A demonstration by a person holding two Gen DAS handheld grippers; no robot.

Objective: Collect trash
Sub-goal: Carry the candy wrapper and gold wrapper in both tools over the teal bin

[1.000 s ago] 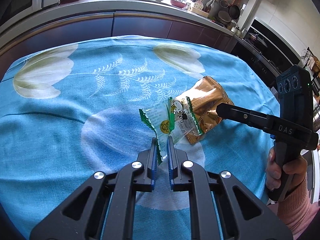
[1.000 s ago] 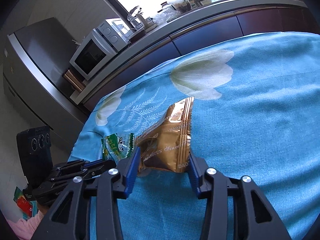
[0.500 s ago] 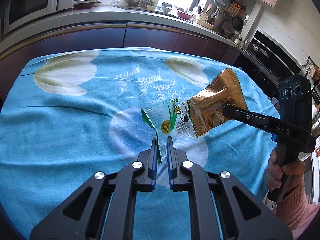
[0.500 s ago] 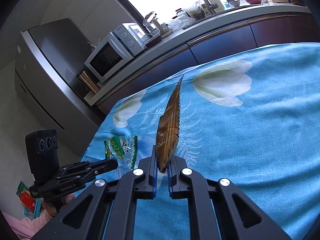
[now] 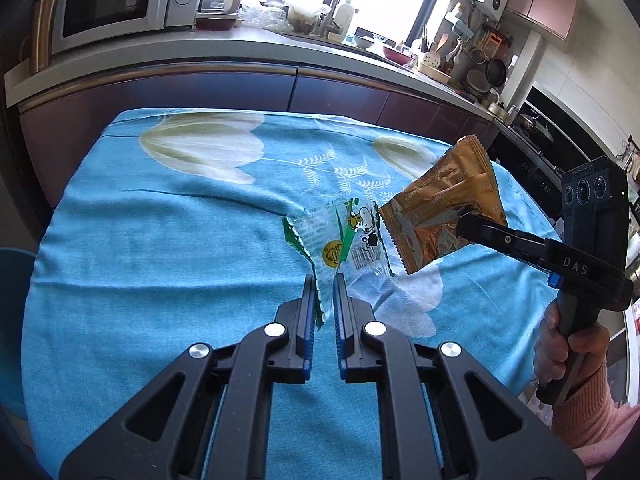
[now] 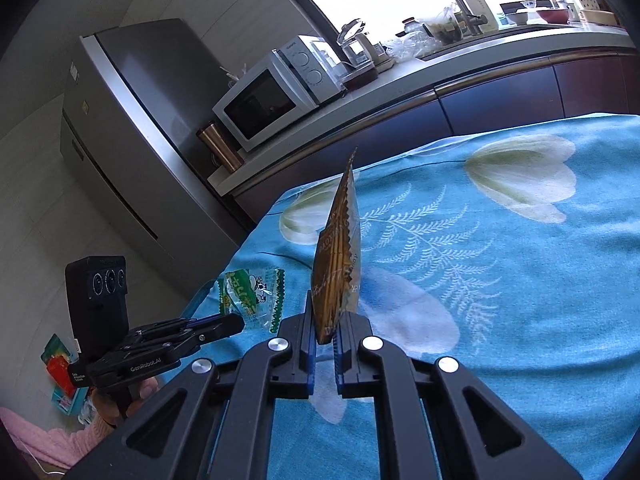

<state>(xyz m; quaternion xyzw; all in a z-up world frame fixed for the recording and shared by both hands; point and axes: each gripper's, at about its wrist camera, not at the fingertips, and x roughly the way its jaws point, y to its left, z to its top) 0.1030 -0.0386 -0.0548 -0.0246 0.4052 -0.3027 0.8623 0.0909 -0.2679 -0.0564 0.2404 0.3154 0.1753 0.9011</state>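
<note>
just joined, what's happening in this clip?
A person is clearing trash off a table covered with a blue flowered cloth, a handheld gripper in each hand. The left gripper is shut on a clear green-edged wrapper. The right gripper is shut on a gold snack packet, seen edge-on in its own view. Both pieces hang clear of the cloth. No bin is in view.

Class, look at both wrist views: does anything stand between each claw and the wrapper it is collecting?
Nothing visible does. The left claw is already shut on the clear green-edged wrapper, and the right claw is shut on the gold wrapper. Both wrappers hang above the blue tablecloth. No bin is in view.
</note>
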